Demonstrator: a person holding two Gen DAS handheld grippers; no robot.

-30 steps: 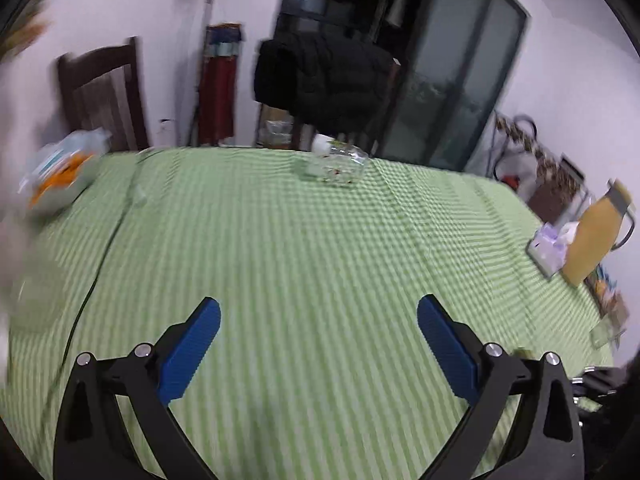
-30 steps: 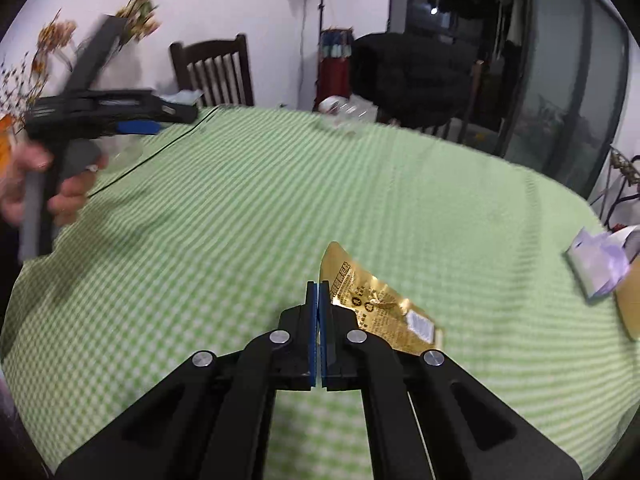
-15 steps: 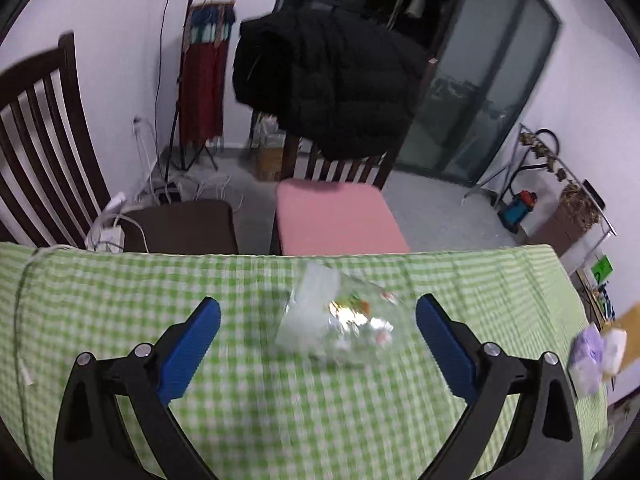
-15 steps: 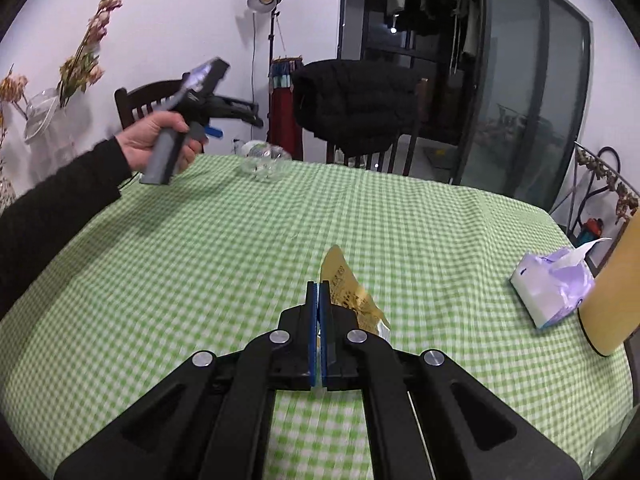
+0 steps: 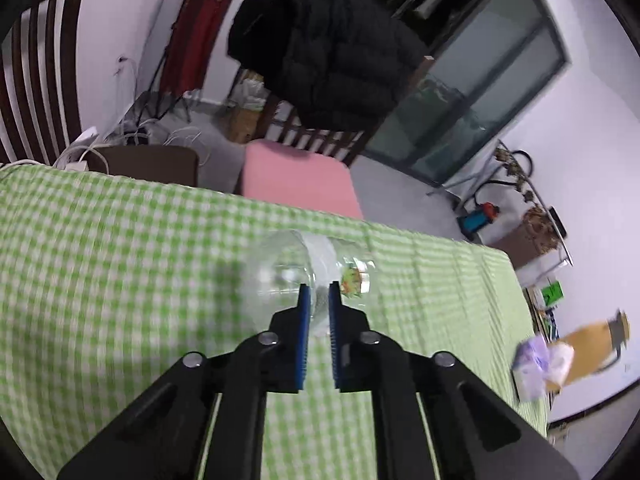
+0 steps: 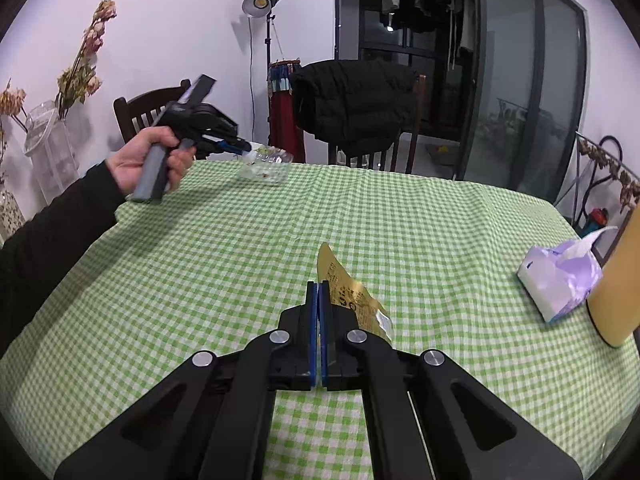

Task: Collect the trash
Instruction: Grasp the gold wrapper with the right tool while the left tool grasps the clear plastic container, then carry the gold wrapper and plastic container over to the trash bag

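Bottle [image 5: 308,276], clear plastic, lies crosswise at the desk's [image 5: 120,264] far edge, where we pinch it in our left hand-held gripper [image 5: 316,300]; our right hand-held gripper [image 6: 319,296] grips the gold wrapper [image 6: 352,300] mid-desk.

Clear crumpled plastic bottle [image 5: 312,276] w/ colourful label, on side nr far surface edge. Gold foil wrapper [image 6: 352,292], creased, tilted up.
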